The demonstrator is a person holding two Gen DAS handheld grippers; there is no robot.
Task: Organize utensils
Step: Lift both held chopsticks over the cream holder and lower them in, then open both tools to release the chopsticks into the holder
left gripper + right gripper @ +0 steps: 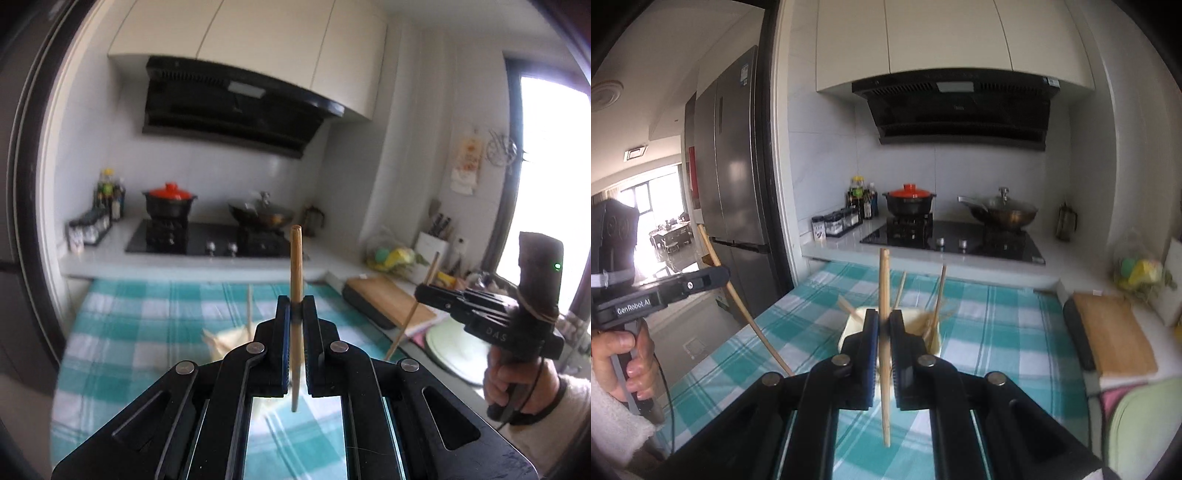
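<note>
While clamped upright, each chopstick [295, 266] crosses its tool [296, 306].

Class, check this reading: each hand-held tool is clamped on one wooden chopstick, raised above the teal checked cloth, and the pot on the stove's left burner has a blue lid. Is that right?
One detail is wrong: the pot has a red lid, as the right wrist view shows. The rest stands: the left tool and the right tool are each clamped on one wooden chopstick above the teal checked cloth.
</note>
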